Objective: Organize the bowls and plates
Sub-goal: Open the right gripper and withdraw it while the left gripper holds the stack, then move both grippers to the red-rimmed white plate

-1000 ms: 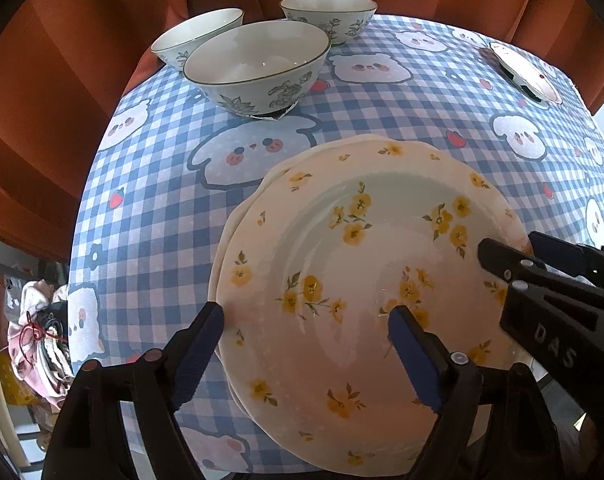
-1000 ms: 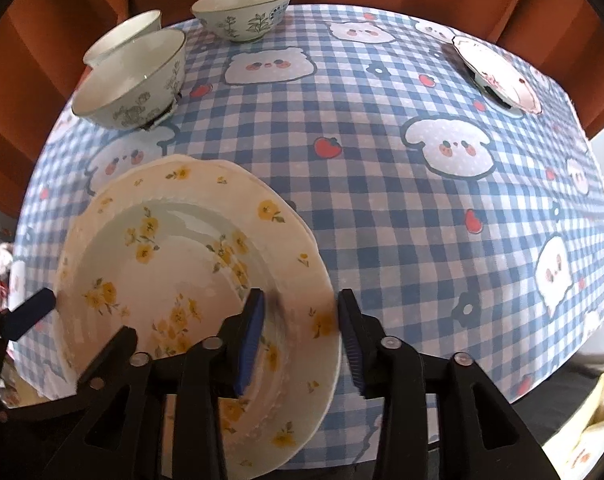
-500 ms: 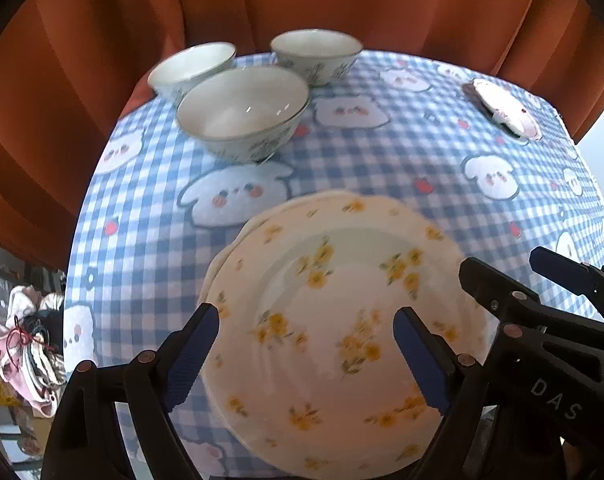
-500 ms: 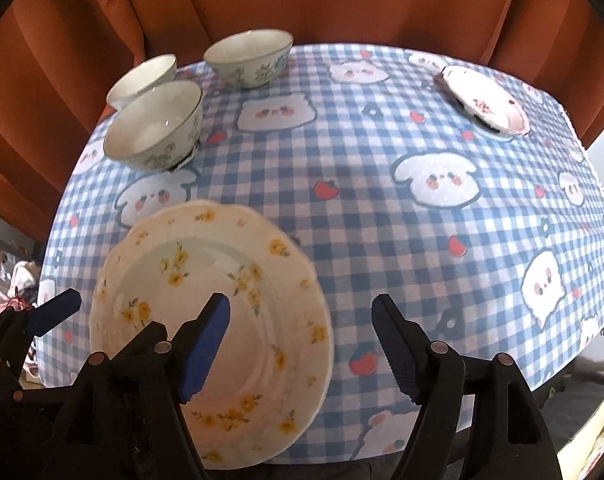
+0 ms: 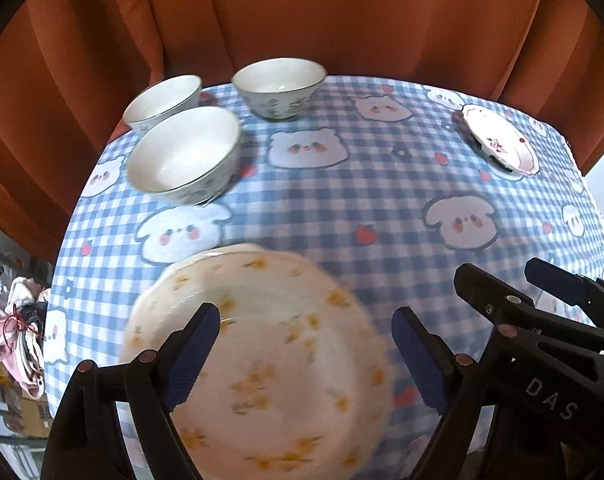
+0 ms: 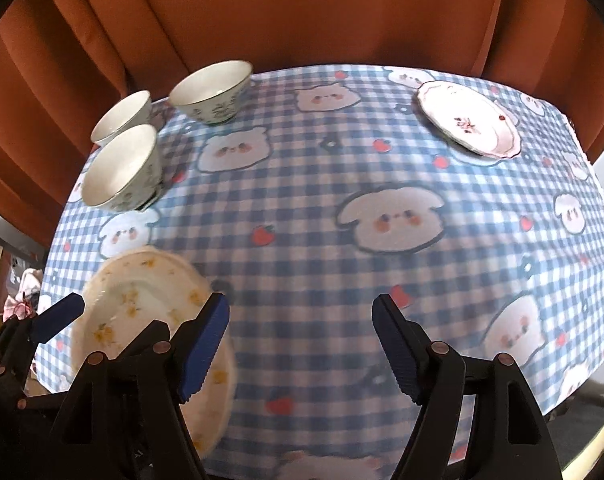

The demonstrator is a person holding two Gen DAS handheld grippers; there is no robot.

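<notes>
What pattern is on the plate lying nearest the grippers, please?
Yellow flowers on cream plate; clearest in the left wrist view.

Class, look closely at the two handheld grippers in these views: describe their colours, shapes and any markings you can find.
Both grippers are black plastic clamp-like frames with angular, ribbed arms and small copper-coloured rivets at the joints. The left gripper and the right gripper each end in two fingers faced with dark blue textured pads. White letters "DAS" mark the right gripper's side. No cables or sleeves show.
</notes>
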